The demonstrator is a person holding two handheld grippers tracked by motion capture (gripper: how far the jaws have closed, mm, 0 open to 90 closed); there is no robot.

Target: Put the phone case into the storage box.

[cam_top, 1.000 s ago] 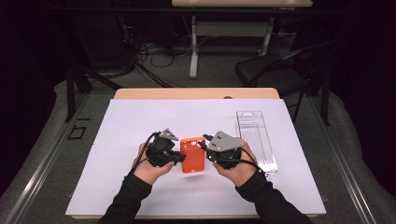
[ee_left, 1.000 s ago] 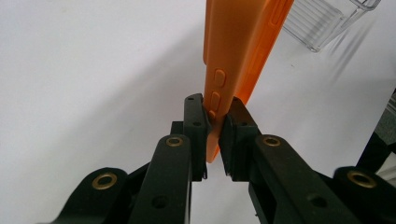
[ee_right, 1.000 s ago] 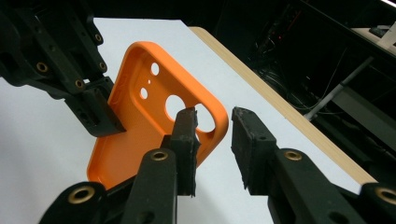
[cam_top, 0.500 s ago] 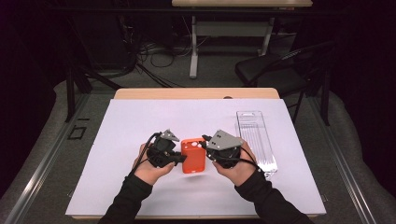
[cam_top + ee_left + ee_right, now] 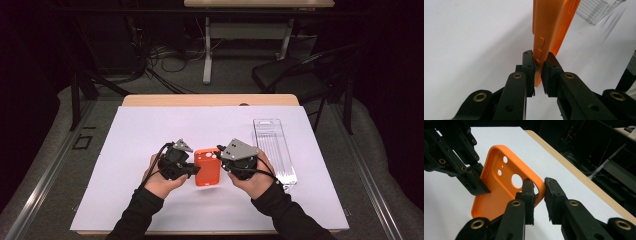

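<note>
An orange phone case (image 5: 207, 167) is held off the white table between my two grippers. My left gripper (image 5: 196, 172) is shut on the case's left side; in the left gripper view its jaws pinch the edge of the case (image 5: 549, 30) just below the side buttons, and the gripper (image 5: 539, 63) points along that edge. My right gripper (image 5: 220, 157) is shut on the opposite rim. In the right gripper view that gripper (image 5: 539, 187) clamps the rim of the case (image 5: 496, 192) beside the round camera hole, with the left gripper (image 5: 477, 181) on the far side.
A clear plastic box (image 5: 274, 147) lies lengthwise at the right of the white sheet (image 5: 150, 130), and its corner (image 5: 596, 10) appears behind the case. The wooden table edge (image 5: 574, 175) runs along the far side. A dark chair (image 5: 300, 75) stands beyond the table.
</note>
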